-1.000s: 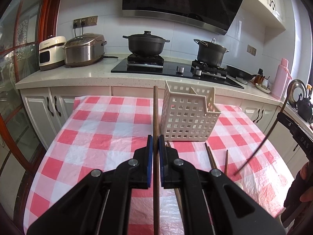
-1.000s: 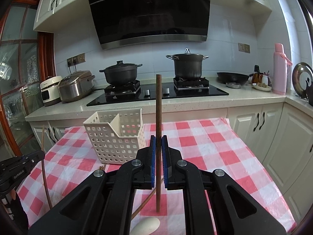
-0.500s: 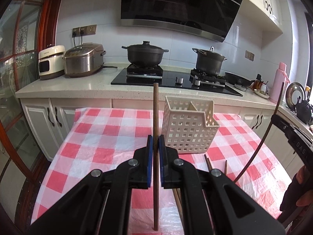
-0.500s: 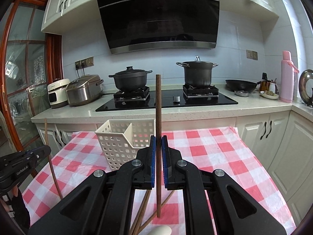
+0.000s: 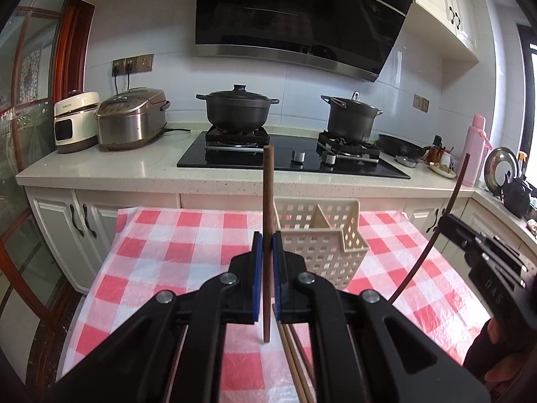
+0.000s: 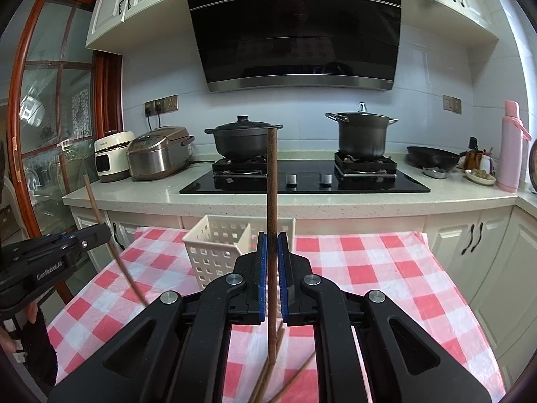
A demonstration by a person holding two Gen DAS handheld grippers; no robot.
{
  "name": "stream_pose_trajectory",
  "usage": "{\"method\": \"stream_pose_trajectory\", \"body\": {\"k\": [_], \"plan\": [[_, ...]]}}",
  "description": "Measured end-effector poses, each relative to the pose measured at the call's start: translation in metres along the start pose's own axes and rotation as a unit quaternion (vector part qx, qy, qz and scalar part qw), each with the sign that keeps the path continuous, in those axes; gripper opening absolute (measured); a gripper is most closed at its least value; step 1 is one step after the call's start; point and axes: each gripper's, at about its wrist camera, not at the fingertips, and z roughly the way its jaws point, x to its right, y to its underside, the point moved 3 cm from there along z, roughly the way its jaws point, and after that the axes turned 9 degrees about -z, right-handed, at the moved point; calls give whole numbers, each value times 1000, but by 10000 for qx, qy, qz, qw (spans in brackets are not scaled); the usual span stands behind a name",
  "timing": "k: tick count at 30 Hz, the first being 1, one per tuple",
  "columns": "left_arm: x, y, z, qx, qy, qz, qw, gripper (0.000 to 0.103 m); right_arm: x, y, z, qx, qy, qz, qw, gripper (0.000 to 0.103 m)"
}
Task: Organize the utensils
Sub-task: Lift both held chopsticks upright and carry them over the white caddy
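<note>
Left gripper [image 5: 267,262] pinches one upright chopstick [image 5: 267,201]; right gripper [image 6: 272,262] pinches another chopstick [image 6: 272,184], also upright. Both held above checkered tablecloth [image 5: 161,252]. White basket [image 5: 322,241] just beyond. Loose chopsticks [image 5: 295,362] lie on cloth below.

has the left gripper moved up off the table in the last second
Yes. The left gripper rose: its chopstick tip now hangs clear above the checked tablecloth, and the basket sits lower in the left wrist view.
</note>
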Motion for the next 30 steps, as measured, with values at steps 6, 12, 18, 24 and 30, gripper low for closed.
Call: {"method": "stream_pose_trajectory", "body": {"k": [6,12,18,24,30], "plan": [[11,-20,4,34,115,111,9999,6,-7,-17,7,114,-64,-173,9998,8],[26,-45,-1,110,256,219,9994,6,-6,-41,15,247,-138,-246,9993,8],[39,-78,-10,218,376,257,9987,6,0,-64,23,323,-201,-224,9990,8],[56,-123,-22,357,569,336,9972,6,10,-95,30,455,-233,-232,9984,8],[71,-158,-14,655,459,458,9957,6,19,-112,55,421,-287,-120,9986,8]]}}
